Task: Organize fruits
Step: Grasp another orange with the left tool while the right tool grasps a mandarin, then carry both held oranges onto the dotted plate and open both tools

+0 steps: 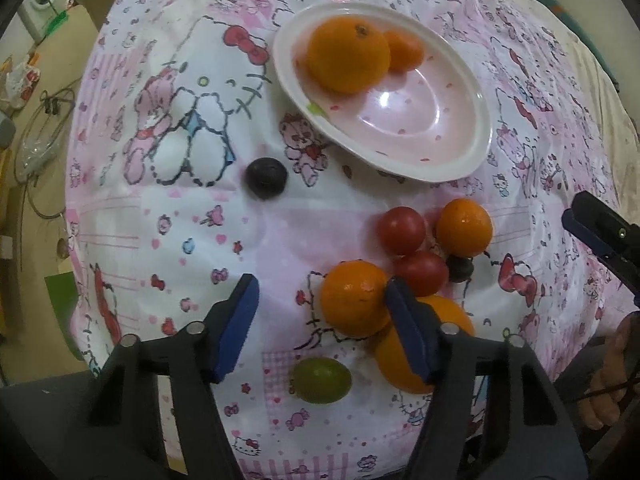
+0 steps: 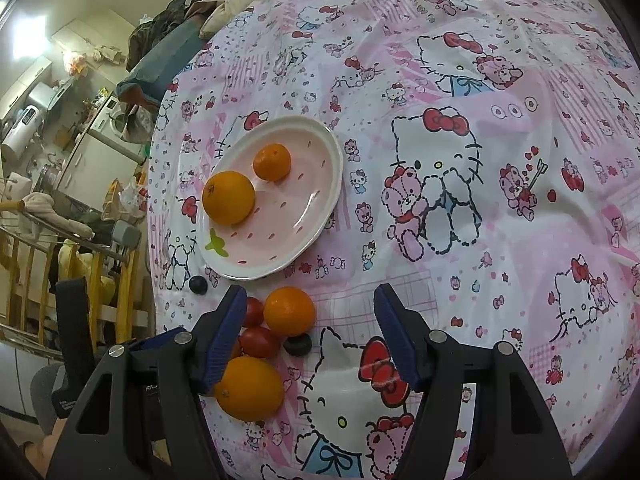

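Observation:
A pink plate (image 1: 452, 160) with a white rim holds a large orange (image 1: 348, 54) and a small orange (image 1: 406, 50); it also shows in the right wrist view (image 2: 304, 216). On the cloth lie loose oranges (image 1: 354, 298), two red tomatoes (image 1: 402, 230), a green grape (image 1: 322, 380) and dark grapes (image 1: 266, 178). My left gripper (image 1: 320, 320) is open above the cloth, its right finger over the oranges. My right gripper (image 2: 308, 338) is open and empty, with an orange (image 2: 289, 310), tomatoes (image 2: 259, 341) and a dark grape (image 2: 298, 345) between its fingers.
A pink cartoon-print cloth (image 2: 480, 160) covers the surface. The right gripper's fingers (image 1: 600, 224) show at the right edge of the left wrist view. Room clutter and a wooden rail (image 2: 60, 248) lie beyond the cloth's left edge.

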`<state>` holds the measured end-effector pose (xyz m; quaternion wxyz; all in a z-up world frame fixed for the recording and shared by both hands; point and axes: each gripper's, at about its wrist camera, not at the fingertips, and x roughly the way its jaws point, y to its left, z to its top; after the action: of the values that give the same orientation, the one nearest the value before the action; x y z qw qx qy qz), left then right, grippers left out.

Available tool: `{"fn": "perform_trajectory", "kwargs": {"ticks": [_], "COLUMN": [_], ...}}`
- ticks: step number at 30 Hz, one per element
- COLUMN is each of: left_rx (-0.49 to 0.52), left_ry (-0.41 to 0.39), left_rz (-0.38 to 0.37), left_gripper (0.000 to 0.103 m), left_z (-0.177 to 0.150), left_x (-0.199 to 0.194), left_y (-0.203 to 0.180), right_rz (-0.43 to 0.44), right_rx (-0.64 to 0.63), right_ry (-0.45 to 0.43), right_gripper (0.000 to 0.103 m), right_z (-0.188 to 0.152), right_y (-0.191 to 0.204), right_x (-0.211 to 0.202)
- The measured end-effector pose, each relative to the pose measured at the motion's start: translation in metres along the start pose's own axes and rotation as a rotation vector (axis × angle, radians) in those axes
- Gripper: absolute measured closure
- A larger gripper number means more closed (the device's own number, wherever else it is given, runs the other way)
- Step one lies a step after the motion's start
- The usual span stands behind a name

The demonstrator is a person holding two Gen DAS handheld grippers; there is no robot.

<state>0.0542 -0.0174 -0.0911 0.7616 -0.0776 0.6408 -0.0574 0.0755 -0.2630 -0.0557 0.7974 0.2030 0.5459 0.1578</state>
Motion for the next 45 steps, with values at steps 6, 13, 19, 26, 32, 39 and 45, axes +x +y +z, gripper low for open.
{"fn": "perform_trajectory", "kwargs": {"ticks": [6, 13, 19, 26, 32, 39, 45], "left_rx": [-0.018, -0.032, 0.007, 0.001, -0.010, -0.006, -0.016], "left_ry": [0.025, 0.073, 0.071, 0.028, -0.042, -0.058, -0.059], "left_rz": [-0.040, -0.080, -0.084, -0.070, -0.065, -0.060, -0.051], "left_gripper": [0.049, 0.056, 0.072, 0.073, 0.073, 0.073, 0.073], "left_z": [0.002, 0.000, 0.000, 0.000, 0.004, 0.007, 0.007], "left_x": [0.004, 0.013, 0.011, -0.006, -0.026, -0.031, -0.031], "left_y": [-0.003, -0.005, -0.015, -0.012, -0.008, -0.004, -0.001], "right_rz": [-0.003, -0.003, -0.008, 0.042, 0.098, 0.035, 0.012], "right_rx": [0.001, -0.004, -0.013, -0.001, 0.006, -0.049, -0.057], "right_ry": [0.008, 0.021, 0.029, 0.073, 0.185, 0.237, 0.233], "right_gripper": [0.034, 0.034, 0.034, 0.034, 0.041, 0.047, 0.059], "right_z": [0.000, 0.000, -0.001, -0.002, -0.002, -0.007, -0.005], "right_y": [0.001, 0.003, 0.004, 0.005, 0.010, 0.022, 0.019], "right_x": [0.004, 0.010, 0.014, 0.026, 0.062, 0.087, 0.090]}}
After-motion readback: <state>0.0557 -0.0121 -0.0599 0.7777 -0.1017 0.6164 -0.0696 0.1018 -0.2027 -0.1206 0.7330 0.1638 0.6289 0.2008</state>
